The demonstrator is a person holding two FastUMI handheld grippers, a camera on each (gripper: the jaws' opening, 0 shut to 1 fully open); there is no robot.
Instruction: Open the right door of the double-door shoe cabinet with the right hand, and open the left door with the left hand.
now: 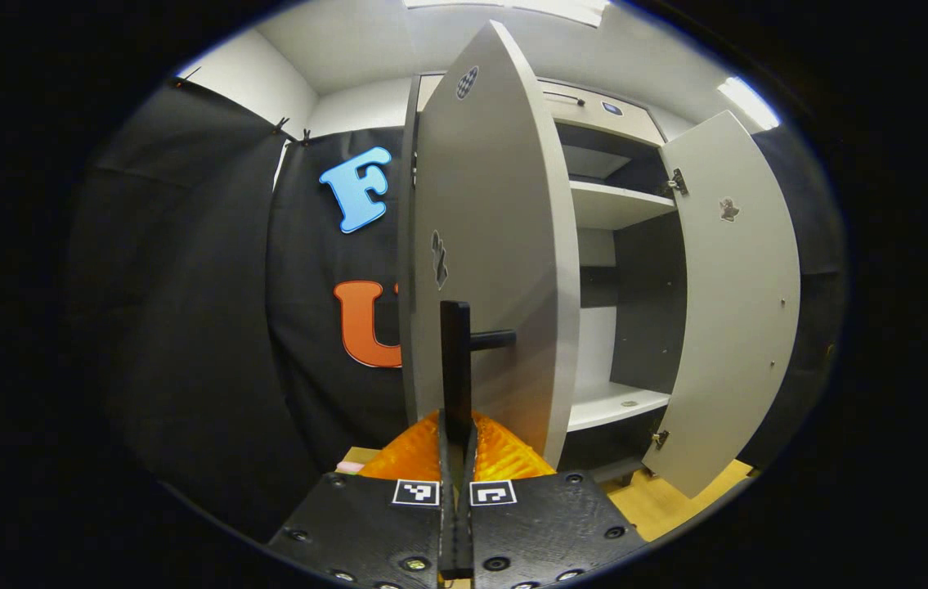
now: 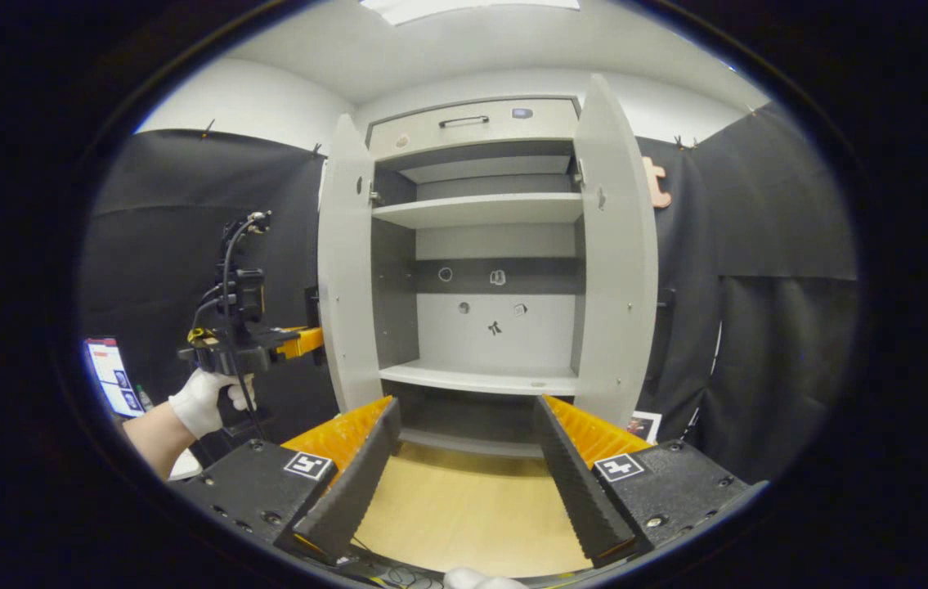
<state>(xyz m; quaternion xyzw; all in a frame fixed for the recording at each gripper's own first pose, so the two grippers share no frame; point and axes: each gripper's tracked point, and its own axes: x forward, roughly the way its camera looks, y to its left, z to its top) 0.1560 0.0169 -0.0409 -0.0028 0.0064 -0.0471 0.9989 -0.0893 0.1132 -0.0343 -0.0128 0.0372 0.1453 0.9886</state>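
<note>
Left gripper view: the shoe cabinet [image 1: 594, 204] was seen from beside its left door [image 1: 496, 245], which was swung out edge-on toward the camera.
Left door handle: a black bar handle [image 1: 457, 360] was fixed to the door's outer face, standing upright just above the fingers.
Left gripper [image 1: 455, 466]: its two black fingers were pressed together around the lower end of the handle, with no gap visible between them.
Right door [image 1: 729, 303]: it was swung wide open, hinged at the cabinet's right side.
Right gripper view: the cabinet [image 2: 480, 245] was faced head-on, with both doors [image 2: 345, 262] [image 2: 615, 254] standing open and its white shelves [image 2: 480, 211] exposed.
Right gripper [image 2: 464, 466]: the fingers were spread wide apart, nothing was held between them, and it was kept well clear of the cabinet above the wooden floor [image 2: 464, 507].
Other gripper [image 2: 267, 339]: it was held by a white-gloved hand [image 2: 206, 401] at the outer side of the left door.
Drawer [image 2: 472, 123]: it was set above the shelves, closed.
</note>
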